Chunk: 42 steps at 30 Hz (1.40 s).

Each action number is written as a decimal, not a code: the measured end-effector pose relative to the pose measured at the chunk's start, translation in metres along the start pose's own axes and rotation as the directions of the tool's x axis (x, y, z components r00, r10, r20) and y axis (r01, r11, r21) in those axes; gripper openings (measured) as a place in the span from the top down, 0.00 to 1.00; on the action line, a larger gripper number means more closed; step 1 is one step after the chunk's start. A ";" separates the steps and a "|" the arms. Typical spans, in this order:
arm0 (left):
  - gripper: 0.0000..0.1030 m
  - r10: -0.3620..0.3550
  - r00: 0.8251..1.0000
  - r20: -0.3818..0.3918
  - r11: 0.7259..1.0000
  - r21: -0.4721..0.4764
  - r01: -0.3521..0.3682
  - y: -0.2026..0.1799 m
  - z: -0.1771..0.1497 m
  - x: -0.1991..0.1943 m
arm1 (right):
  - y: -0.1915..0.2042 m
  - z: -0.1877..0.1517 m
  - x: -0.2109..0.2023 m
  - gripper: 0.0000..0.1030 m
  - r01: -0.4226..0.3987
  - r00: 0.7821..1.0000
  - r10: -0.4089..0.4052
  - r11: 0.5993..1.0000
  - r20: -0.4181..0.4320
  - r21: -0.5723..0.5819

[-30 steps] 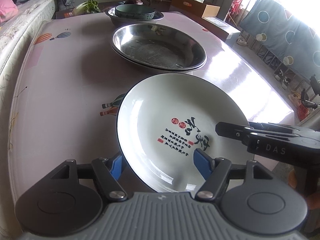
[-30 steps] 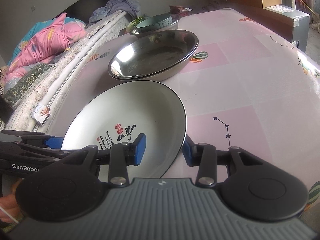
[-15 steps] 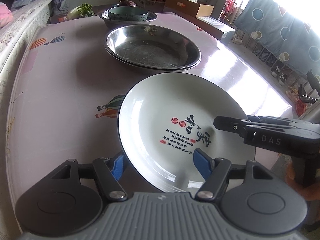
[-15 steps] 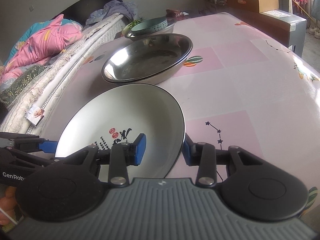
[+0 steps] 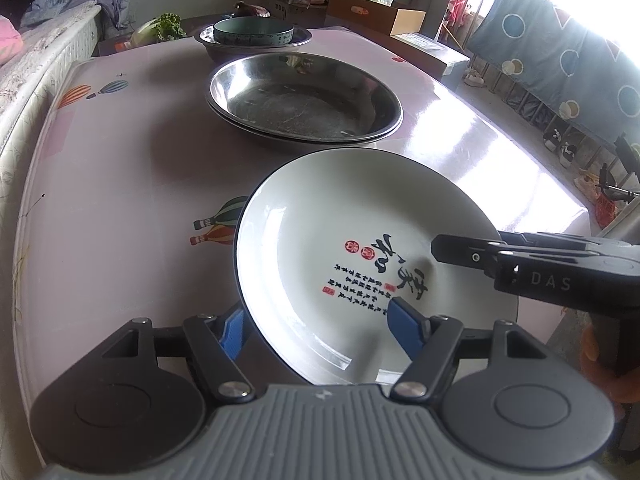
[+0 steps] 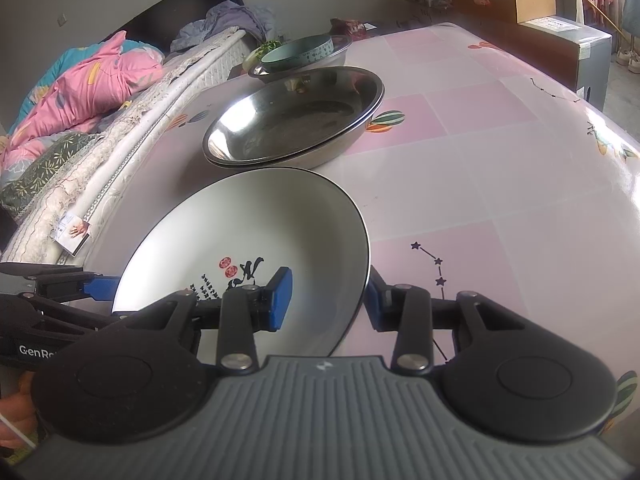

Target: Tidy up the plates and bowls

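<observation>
A white plate [image 5: 344, 216] with a dark rim and printed calligraphy is held over the pink table, tilted. My left gripper [image 5: 320, 326] is shut on its near left rim, one blue pad inside and one under. My right gripper [image 6: 326, 298] is shut on the plate [image 6: 256, 224] at its right rim. The right gripper's arm also shows in the left wrist view [image 5: 532, 264]. Beyond the plate, stacked steel basins [image 5: 304, 96] sit on the table, also in the right wrist view [image 6: 292, 116]. A teal bowl [image 5: 252, 31] rests in another steel basin farther back.
The pink patterned table [image 5: 120, 160] runs left to a mattress edge [image 6: 120, 136] with bedding. Cardboard boxes [image 5: 376, 12] and a leafy vegetable [image 5: 168, 26] lie past the far end. The table's right edge [image 5: 532, 168] drops to the floor.
Both grippers and the plate have moved together a little toward the stacked steel basins. The grips on the plate are unchanged.
</observation>
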<state>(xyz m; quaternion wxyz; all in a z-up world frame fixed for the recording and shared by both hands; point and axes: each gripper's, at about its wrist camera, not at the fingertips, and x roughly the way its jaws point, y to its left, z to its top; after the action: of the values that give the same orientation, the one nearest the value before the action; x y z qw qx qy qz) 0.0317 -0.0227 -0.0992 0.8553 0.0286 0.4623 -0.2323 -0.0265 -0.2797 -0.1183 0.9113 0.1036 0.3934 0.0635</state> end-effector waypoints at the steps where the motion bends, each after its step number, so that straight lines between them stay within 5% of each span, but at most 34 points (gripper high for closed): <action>1: 0.30 0.000 1.000 0.000 1.000 0.000 0.000 0.000 0.000 0.000 | 0.000 0.000 0.000 0.64 0.001 1.000 -0.001 1.000 0.000 0.002; 42: 0.27 0.028 1.000 0.011 1.000 0.007 -0.028 -0.009 0.000 -0.003 | 0.003 0.004 -0.003 0.58 0.005 1.000 -0.005 1.000 0.004 0.019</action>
<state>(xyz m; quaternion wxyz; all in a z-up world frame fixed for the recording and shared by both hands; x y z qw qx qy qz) 0.0265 -0.0295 -0.0957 0.8609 0.0370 0.4563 -0.2221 -0.0258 -0.2776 -0.1132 0.9111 0.1116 0.3926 0.0574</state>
